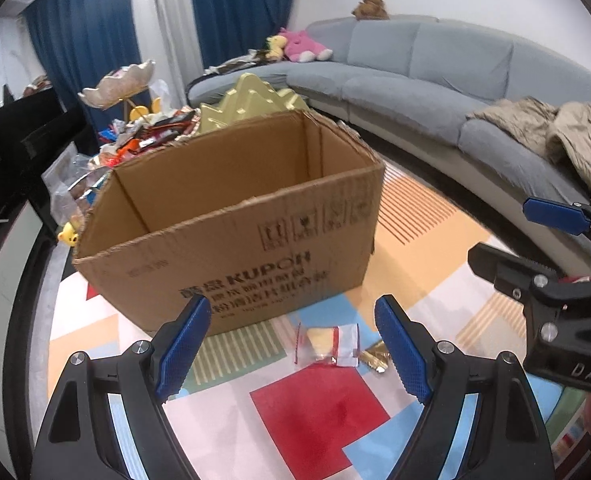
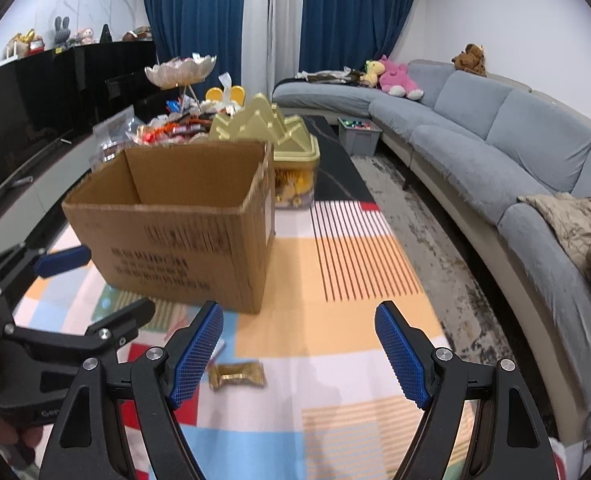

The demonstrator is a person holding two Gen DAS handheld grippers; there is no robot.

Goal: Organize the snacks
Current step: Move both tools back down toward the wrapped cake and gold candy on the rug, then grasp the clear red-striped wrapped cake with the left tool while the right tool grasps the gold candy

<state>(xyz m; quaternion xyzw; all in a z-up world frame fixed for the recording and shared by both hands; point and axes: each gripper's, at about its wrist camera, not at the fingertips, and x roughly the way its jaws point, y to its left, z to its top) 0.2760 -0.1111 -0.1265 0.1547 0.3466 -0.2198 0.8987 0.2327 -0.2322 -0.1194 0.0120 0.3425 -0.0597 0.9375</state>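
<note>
An open cardboard box (image 1: 231, 216) stands on a surface covered by a colourful patterned cloth (image 1: 319, 416); from the left wrist view its interior shows only bare walls, and its printed text reads upside down. Just before the box, at about 6 o'clock from it, two loose snacks lie on the cloth: a clear packet with red-and-white print (image 1: 329, 344) and, touching its 3 o'clock edge, a gold-wrapped snack (image 1: 375, 356). The left hand-held gripper (image 1: 291, 344) hangs above them with its blue pads spread wide and nothing between them; the clear packet lies in the gap as seen from its camera, not touched by either pad. The right hand-held gripper (image 2: 299, 354) is likewise released, its jaws wide apart and empty; in its own view the gold-wrapped snack (image 2: 237, 376) lies just beside the left pad, at about 8 o'clock from the gap's middle. Behind the box, at 12 o'clock, a heap of wrapped snacks (image 2: 171, 130) is piled beside a gold mountain-shaped lid (image 2: 255, 124) on a clear container. A grey sofa (image 2: 495, 148) curves along the right, with plush toys (image 2: 397, 78) on it and a beige jacket (image 2: 575, 224) draped over one seat. Blue curtains (image 2: 359, 12) hang at the back.
</note>
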